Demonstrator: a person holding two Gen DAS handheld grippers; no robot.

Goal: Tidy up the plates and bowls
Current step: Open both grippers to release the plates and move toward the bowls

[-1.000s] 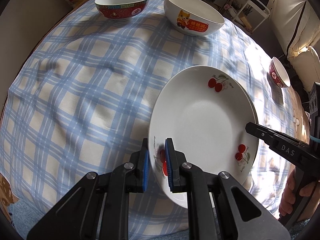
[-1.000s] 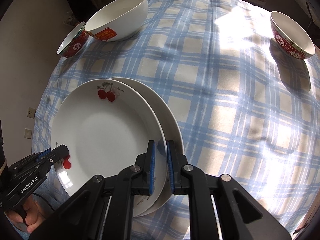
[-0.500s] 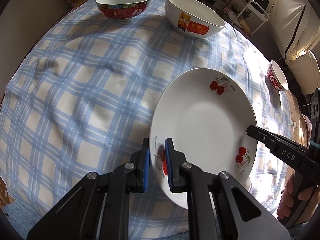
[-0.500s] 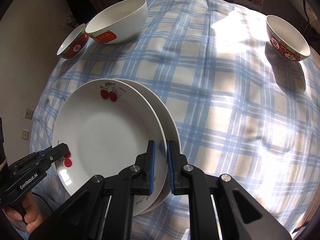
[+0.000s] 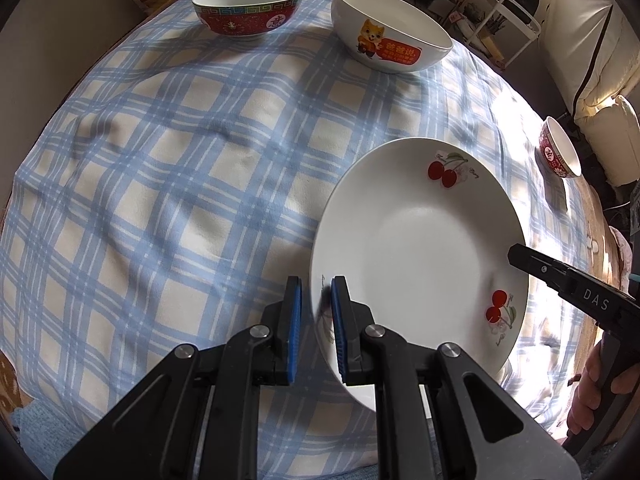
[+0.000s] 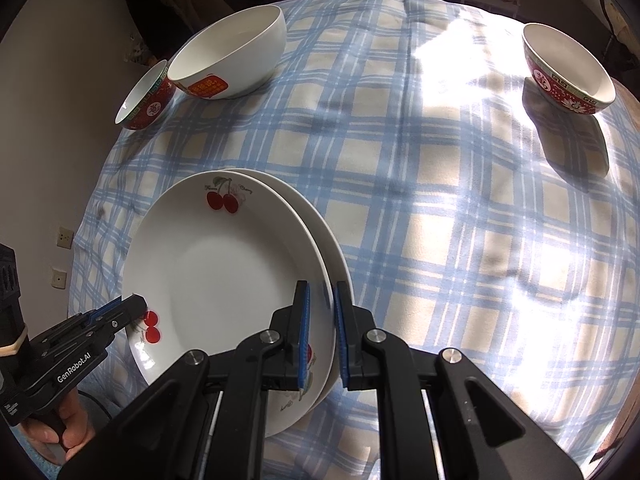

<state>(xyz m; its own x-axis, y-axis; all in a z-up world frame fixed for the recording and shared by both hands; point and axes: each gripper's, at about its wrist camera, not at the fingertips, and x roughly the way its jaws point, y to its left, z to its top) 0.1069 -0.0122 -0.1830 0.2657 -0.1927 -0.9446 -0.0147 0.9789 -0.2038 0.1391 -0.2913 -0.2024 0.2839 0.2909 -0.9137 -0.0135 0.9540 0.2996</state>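
Observation:
A white plate with red cherries (image 5: 420, 260) hangs tilted over the blue checked tablecloth (image 5: 160, 200). My left gripper (image 5: 316, 284) is shut on its left rim. My right gripper (image 5: 516, 252) comes in from the right and pinches the opposite rim. In the right wrist view the same cherry plate (image 6: 224, 276) lies over a second white plate (image 6: 320, 232), whose edge shows just beyond it. There my right gripper (image 6: 322, 290) is shut where the two rims overlap, and my left gripper (image 6: 136, 304) grips the near left edge.
At the far side stand a red patterned bowl (image 5: 248, 20) and a large white bowl with a cartoon dog (image 5: 392, 48). A small red bowl (image 6: 568, 76) sits alone at the right in sunlight. A person's hand (image 6: 64, 428) holds the left gripper's handle.

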